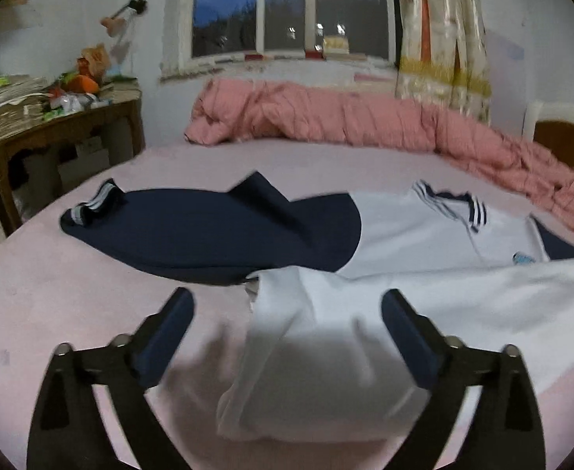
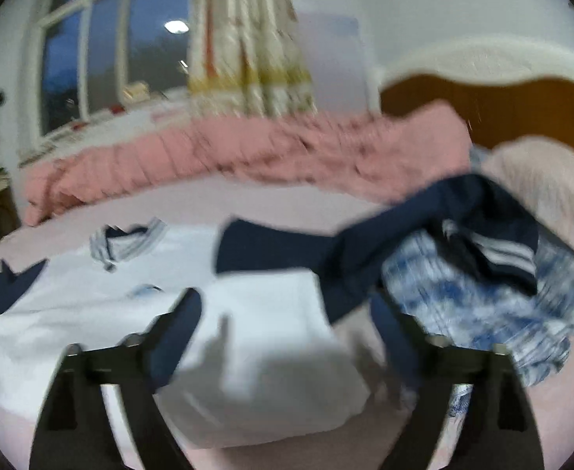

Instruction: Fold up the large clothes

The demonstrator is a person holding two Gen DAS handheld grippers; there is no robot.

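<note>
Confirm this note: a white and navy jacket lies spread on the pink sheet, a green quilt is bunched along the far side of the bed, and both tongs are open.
One detail is wrong: the quilt is pink, not green, as the left wrist view shows. The rest stands: the white and navy jacket lies on the pink sheet, and the left tongs and right tongs are open.

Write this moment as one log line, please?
left gripper: open over white hem | right gripper: open | white-and-navy jersey: spread on pink bed sheet, unfolded
</note>
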